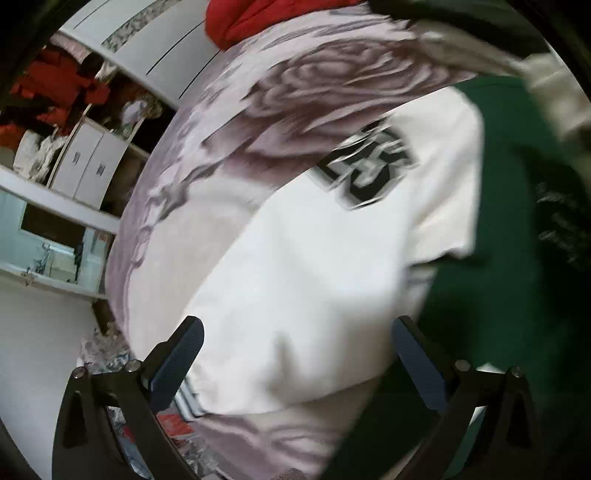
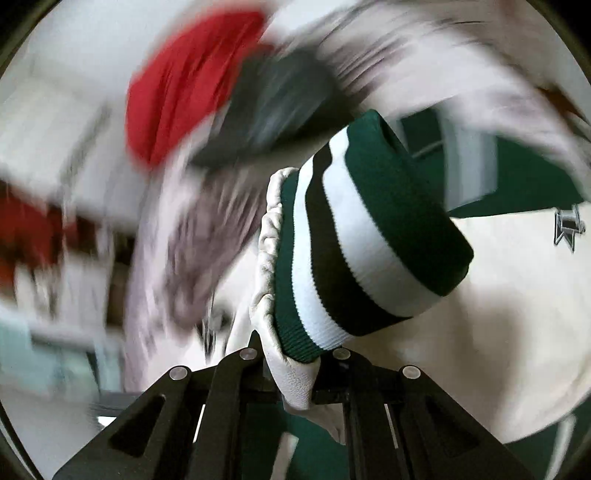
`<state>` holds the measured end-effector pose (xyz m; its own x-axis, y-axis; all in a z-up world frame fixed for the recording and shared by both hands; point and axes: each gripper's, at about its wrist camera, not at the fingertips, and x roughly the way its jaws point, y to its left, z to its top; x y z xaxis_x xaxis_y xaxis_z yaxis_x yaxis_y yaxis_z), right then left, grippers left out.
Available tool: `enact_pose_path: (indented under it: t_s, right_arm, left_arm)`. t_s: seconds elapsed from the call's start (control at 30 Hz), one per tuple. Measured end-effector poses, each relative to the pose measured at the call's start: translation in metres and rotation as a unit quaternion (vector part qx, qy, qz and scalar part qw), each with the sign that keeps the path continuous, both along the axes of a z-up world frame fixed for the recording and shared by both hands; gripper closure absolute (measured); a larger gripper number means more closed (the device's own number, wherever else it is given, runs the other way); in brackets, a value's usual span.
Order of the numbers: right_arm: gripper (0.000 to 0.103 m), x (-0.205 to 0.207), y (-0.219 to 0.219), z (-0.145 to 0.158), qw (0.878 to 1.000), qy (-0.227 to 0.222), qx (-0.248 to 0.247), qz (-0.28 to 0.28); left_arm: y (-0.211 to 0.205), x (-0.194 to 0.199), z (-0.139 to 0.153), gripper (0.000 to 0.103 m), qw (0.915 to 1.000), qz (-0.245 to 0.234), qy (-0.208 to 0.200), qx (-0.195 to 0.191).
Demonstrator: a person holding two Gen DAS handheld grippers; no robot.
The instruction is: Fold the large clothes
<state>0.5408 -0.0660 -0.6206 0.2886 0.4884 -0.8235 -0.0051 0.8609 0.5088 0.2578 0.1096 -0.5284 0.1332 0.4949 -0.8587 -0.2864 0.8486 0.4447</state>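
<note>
A green and white varsity jacket lies on a bed. In the left wrist view its white sleeve [image 1: 314, 280] with a black number patch [image 1: 369, 166] fills the middle, and its green body [image 1: 517, 258] is to the right. My left gripper [image 1: 295, 354] is open just above the white sleeve and holds nothing. My right gripper [image 2: 291, 354] is shut on the jacket's sleeve end, with the white leather and the green, white and black striped cuff [image 2: 354, 251] sticking up from the jaws. The view behind the cuff is blurred.
The bedspread [image 1: 221, 122] has a mauve rose print. A red garment [image 1: 251, 18] lies at the bed's far end, and it shows blurred next to a dark grey one [image 2: 273, 103] in the right wrist view. White cabinets [image 1: 88, 166] stand at the left.
</note>
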Motion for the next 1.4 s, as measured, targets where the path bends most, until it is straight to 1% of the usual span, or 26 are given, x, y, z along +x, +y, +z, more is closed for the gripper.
enact_pose_path:
  t_s: [0.1, 0.17, 0.2, 0.23, 0.3, 0.37, 0.43, 0.47, 0.53, 0.6, 0.67, 0.73, 0.77, 0.83, 0.9, 0.97, 1.0, 1.07, 1.1, 1.17, 1.2, 1.23, 1.27, 1.3, 1.33, 1.4]
  right_arm:
    - [0.092, 0.006, 0.109, -0.059, 0.991, 0.043, -0.064, 0.111]
    - [0.086, -0.008, 0.134, -0.096, 0.982, 0.101, -0.075, 0.139]
    - [0.078, -0.019, 0.122, -0.104, 0.984, 0.114, -0.054, 0.123]
    - [0.061, -0.033, 0.114, -0.101, 0.988, 0.115, -0.034, 0.101]
    - [0.048, -0.05, 0.074, -0.079, 0.994, 0.103, -0.01, 0.045]
    - [0.047, -0.075, 0.019, -0.059, 0.996, 0.082, -0.039, -0.019]
    - [0.047, -0.103, -0.034, -0.054, 0.986, 0.098, -0.111, -0.082]
    - [0.047, -0.114, -0.058, -0.059, 0.977, 0.118, -0.142, -0.104]
    - [0.047, -0.131, -0.098, -0.09, 0.956, 0.183, -0.195, -0.12]
    - [0.047, -0.133, -0.125, -0.119, 0.947, 0.222, -0.202, -0.114]
    - [0.048, -0.124, -0.131, -0.136, 0.95, 0.204, -0.213, -0.104]
    - [0.051, -0.109, -0.147, -0.129, 0.945, 0.152, -0.241, -0.161]
    - [0.052, -0.105, -0.156, -0.126, 0.941, 0.144, -0.238, -0.192]
    - [0.053, -0.106, -0.177, -0.124, 0.923, 0.143, -0.238, -0.266]
    - [0.053, -0.111, -0.182, -0.128, 0.915, 0.161, -0.24, -0.282]
    - [0.052, -0.122, -0.174, -0.136, 0.925, 0.21, -0.205, -0.24]
    - [0.052, -0.132, -0.175, -0.129, 0.927, 0.222, -0.201, -0.225]
    - [0.052, -0.151, -0.148, -0.114, 0.93, 0.236, -0.199, -0.201]
    - [0.052, -0.162, -0.122, -0.103, 0.936, 0.23, -0.18, -0.196]
    - [0.048, -0.173, -0.076, -0.089, 0.954, 0.212, -0.106, -0.183]
    - [0.04, -0.174, -0.046, -0.093, 0.96, 0.216, -0.042, -0.173]
    - [0.039, -0.172, -0.02, -0.102, 0.959, 0.224, 0.031, -0.17]
    - [0.037, -0.169, 0.009, -0.115, 0.95, 0.229, 0.123, -0.172]
    - [0.033, -0.164, 0.049, -0.136, 0.932, 0.242, 0.203, -0.177]
    - [0.033, -0.151, 0.068, -0.147, 0.924, 0.249, 0.226, -0.181]
    - [0.033, -0.143, 0.119, -0.187, 0.905, 0.262, 0.266, -0.207]
  left_arm:
    - [0.027, -0.016, -0.005, 0.0, 0.9999, 0.009, 0.014, -0.004]
    - [0.04, -0.026, -0.007, 0.0, 0.9996, 0.015, 0.02, -0.014]
    - [0.047, -0.031, -0.008, 0.0, 0.9994, 0.017, 0.022, -0.019]
    - [0.054, -0.037, -0.009, 0.0, 0.9994, 0.019, 0.023, -0.02]
    - [0.063, -0.046, -0.011, 0.0, 0.9993, 0.019, 0.028, -0.018]
    - [0.071, -0.054, -0.012, 0.0, 0.999, 0.027, 0.033, -0.016]
    - [0.079, -0.064, -0.015, 0.0, 0.9982, 0.042, 0.039, -0.015]
    - [0.082, -0.068, -0.017, 0.0, 0.9978, 0.048, 0.044, -0.014]
    - [0.084, -0.076, -0.02, 0.0, 0.9962, 0.067, 0.055, -0.007]
    - [0.088, -0.084, -0.026, 0.0, 0.9936, 0.09, 0.067, -0.011]
    - [0.092, -0.09, -0.029, 0.0, 0.9909, 0.112, 0.071, -0.019]
    - [0.096, -0.098, -0.031, 0.0, 0.9887, 0.129, 0.074, -0.022]
    - [0.098, -0.102, -0.031, 0.0, 0.9878, 0.135, 0.075, -0.023]
    - [0.104, -0.113, -0.032, 0.0, 0.9853, 0.15, 0.077, -0.028]
    - [0.111, -0.127, -0.031, 0.0, 0.9816, 0.171, 0.074, -0.044]
    - [0.12, -0.141, -0.03, 0.0, 0.9766, 0.193, 0.068, -0.065]
    - [0.126, -0.15, -0.03, 0.0, 0.9726, 0.209, 0.063, -0.08]
    - [0.137, -0.165, -0.03, 0.0, 0.9652, 0.235, 0.045, -0.105]
    - [0.144, -0.174, -0.032, 0.0, 0.9592, 0.252, 0.032, -0.125]
    - [0.158, -0.184, -0.038, 0.0, 0.9447, 0.28, 0.013, -0.171]
    - [0.165, -0.19, -0.043, 0.0, 0.9319, 0.298, -0.003, -0.206]
    - [0.171, -0.195, -0.045, 0.0, 0.922, 0.311, -0.017, -0.231]
    - [0.176, -0.2, -0.047, 0.0, 0.9125, 0.322, -0.032, -0.25]
    - [0.18, -0.205, -0.047, 0.0, 0.903, 0.332, -0.05, -0.269]
    - [0.184, -0.209, -0.047, 0.0, 0.8974, 0.336, -0.062, -0.28]
    - [0.19, -0.215, -0.047, 0.0, 0.8929, 0.339, -0.069, -0.288]
